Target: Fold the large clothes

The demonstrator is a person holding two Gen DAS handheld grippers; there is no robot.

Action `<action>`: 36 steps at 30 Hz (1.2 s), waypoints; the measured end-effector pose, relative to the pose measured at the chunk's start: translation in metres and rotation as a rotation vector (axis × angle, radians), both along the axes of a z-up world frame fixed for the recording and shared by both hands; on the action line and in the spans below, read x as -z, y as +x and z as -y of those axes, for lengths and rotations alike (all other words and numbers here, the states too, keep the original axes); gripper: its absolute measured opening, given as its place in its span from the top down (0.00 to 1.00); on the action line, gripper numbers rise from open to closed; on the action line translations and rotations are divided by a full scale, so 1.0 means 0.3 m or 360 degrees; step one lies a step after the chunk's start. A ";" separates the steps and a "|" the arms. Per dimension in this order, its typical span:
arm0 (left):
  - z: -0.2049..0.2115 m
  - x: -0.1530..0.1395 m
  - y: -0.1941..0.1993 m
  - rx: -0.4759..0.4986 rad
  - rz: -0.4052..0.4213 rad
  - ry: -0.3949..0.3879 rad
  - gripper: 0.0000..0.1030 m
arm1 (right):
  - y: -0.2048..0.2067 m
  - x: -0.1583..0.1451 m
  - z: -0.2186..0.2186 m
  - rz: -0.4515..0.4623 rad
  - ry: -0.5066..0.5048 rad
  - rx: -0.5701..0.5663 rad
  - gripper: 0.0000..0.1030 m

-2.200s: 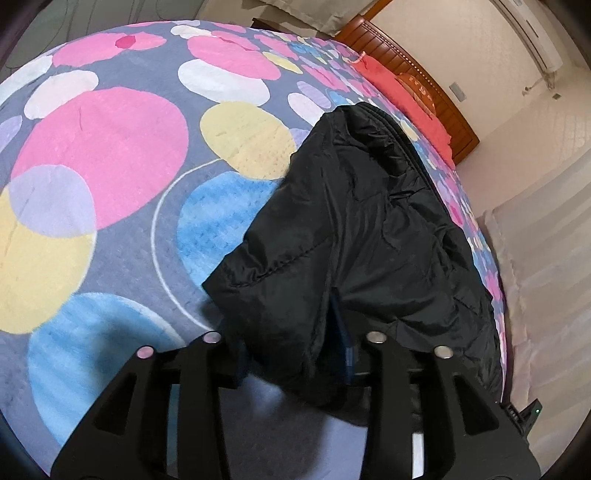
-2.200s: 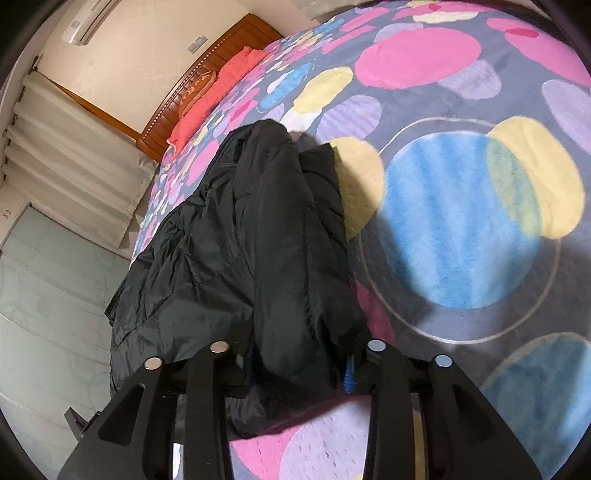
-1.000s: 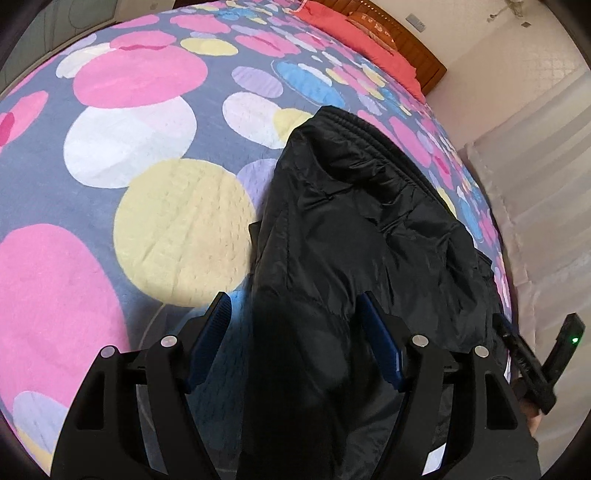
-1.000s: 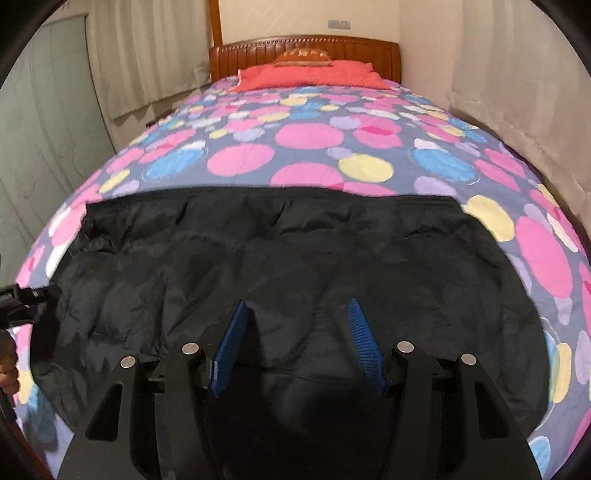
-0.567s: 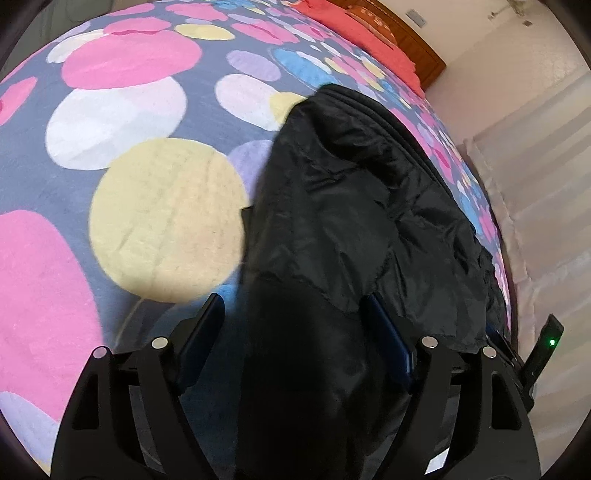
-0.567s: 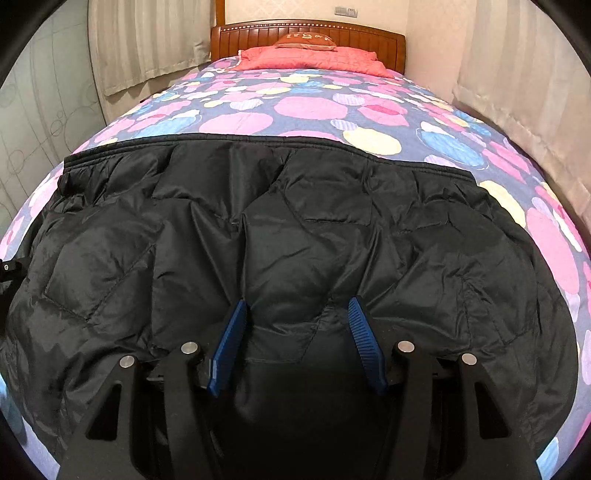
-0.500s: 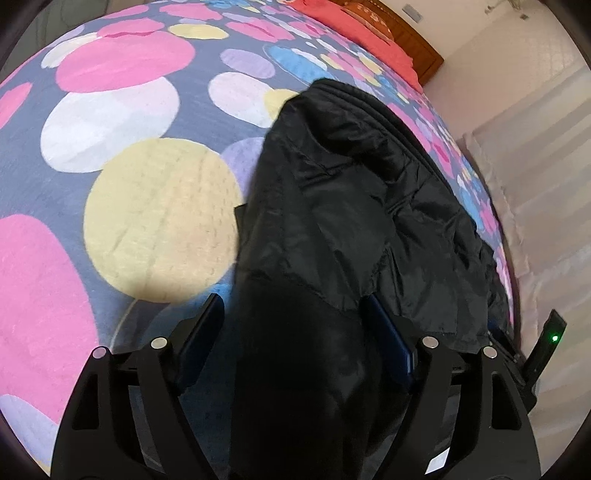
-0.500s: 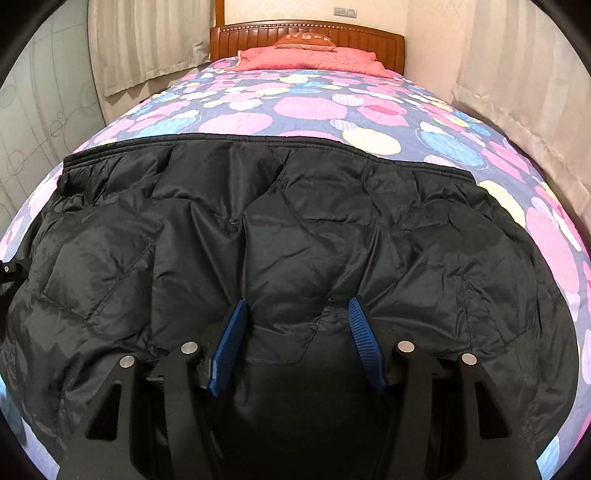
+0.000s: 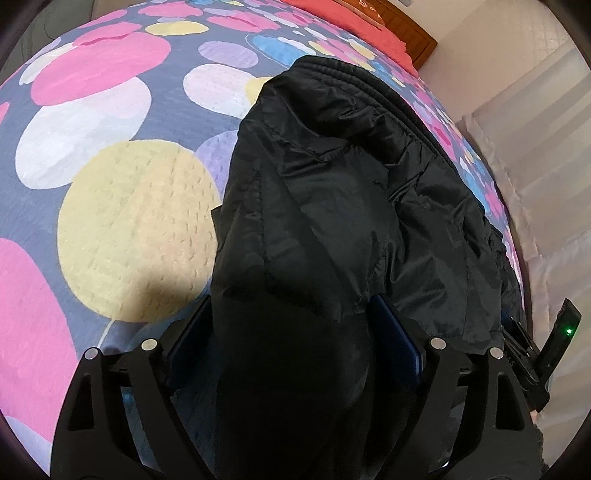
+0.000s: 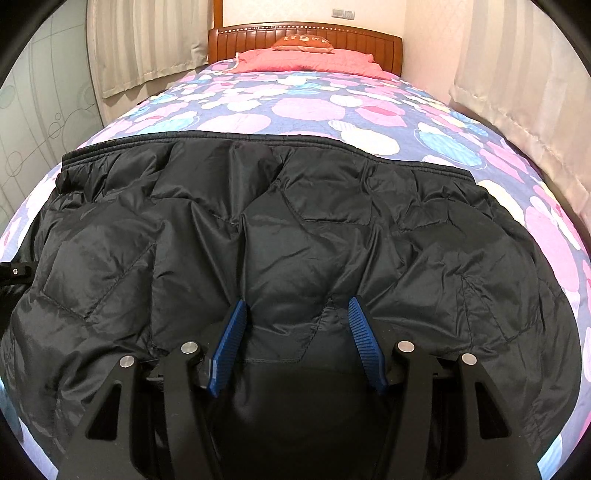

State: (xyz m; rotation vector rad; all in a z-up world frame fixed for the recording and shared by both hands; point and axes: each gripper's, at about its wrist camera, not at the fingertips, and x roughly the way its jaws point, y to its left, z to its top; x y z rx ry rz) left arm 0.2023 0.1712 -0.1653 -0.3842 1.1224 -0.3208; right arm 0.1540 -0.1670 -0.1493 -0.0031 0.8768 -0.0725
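Note:
A black quilted puffer jacket (image 10: 295,229) lies spread across the near end of the bed, its ribbed hem toward the headboard. In the left wrist view one end of the jacket (image 9: 332,206) is bunched into a thick fold. My left gripper (image 9: 291,302) straddles that fold; its jaws are opening and the fabric sits loosely between the blue pads (image 9: 397,332). My right gripper (image 10: 297,302) stands open low over the jacket's near edge. A puff of fabric rises between its pads (image 10: 364,332), and their ribbed faces stay visible.
The bed has a quilt (image 9: 129,221) with big pink, yellow, blue and white circles. Red pillows (image 10: 306,61) and a wooden headboard (image 10: 303,35) are at the far end. Curtains (image 10: 517,92) hang close along the right side. The other gripper's body (image 9: 535,354), with a green light, shows at the right.
The left jaws have spread wider around the bunched fold, which has slumped between them. The right gripper sank closer to the jacket a second ago, then held still with the same gap.

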 end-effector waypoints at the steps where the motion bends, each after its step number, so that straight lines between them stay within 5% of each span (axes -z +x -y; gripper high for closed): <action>1: 0.004 0.001 0.003 0.0001 0.0003 -0.0002 0.17 | 0.000 0.000 0.001 0.0001 0.0000 -0.0001 0.44; 10: 0.044 0.002 0.008 0.0029 0.0023 0.0053 0.18 | -0.006 -0.001 0.001 0.0014 -0.0003 0.0004 0.44; 15: 0.083 -0.001 -0.001 0.0129 0.0015 -0.0103 0.24 | -0.008 -0.003 -0.001 0.0018 -0.0005 0.0004 0.44; 22: 0.109 0.013 0.007 0.0139 0.0025 -0.0112 0.25 | -0.008 -0.001 0.002 0.0018 -0.0006 0.0004 0.44; 32: 0.144 -0.050 -0.023 0.0163 0.0094 -0.0102 0.72 | -0.009 0.003 0.001 0.0026 -0.0015 0.0000 0.44; 36: 0.171 -0.093 -0.038 0.0157 0.0125 -0.0059 0.77 | -0.011 0.001 -0.004 0.0025 -0.0027 0.0001 0.44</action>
